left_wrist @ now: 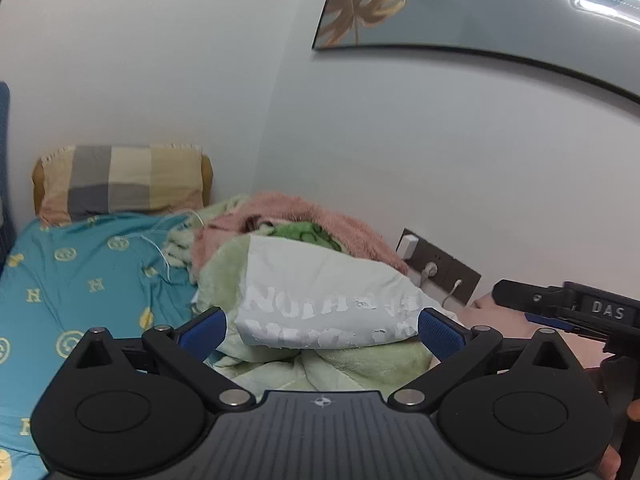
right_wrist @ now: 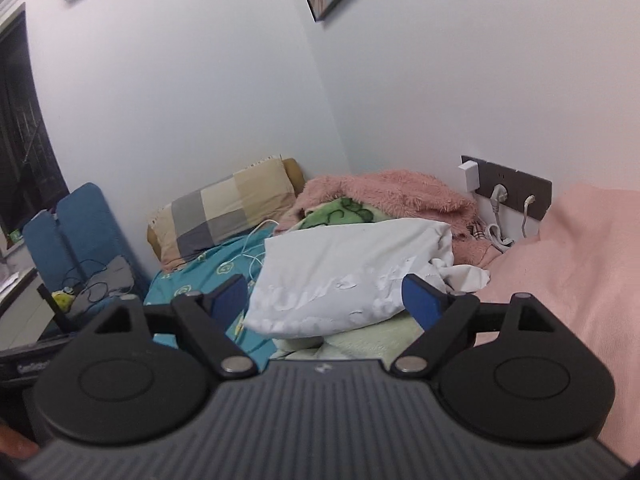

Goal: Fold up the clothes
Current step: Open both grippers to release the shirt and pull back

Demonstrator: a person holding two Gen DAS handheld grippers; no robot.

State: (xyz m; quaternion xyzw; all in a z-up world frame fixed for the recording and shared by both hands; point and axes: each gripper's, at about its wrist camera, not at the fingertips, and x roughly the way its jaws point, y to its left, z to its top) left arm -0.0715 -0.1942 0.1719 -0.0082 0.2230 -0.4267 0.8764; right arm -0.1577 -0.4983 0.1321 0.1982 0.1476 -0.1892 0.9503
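1. A teal patterned bedsheet (left_wrist: 80,280) fills the bed toward nine o'clock, the widest bare stretch for laying out another garment; a pink cover (right_wrist: 580,260) spreads at three o'clock.
2. A heap of green and pink blankets (left_wrist: 304,224) crowds the wall corner at twelve o'clock, leaving little room behind.
3. The folded white T-shirt (left_wrist: 324,296), print up, rests on that heap dead centre; by its compact shape the fold looks finished, though a loose tail (right_wrist: 460,272) trails at three o'clock.
4. The left gripper (left_wrist: 322,330) stands fully spread and empty, just short of the shirt.
5. The right gripper (right_wrist: 328,298) is likewise wide apart, holding nothing.
6. Plugs and cords (right_wrist: 500,216) hug the wall at two o'clock.
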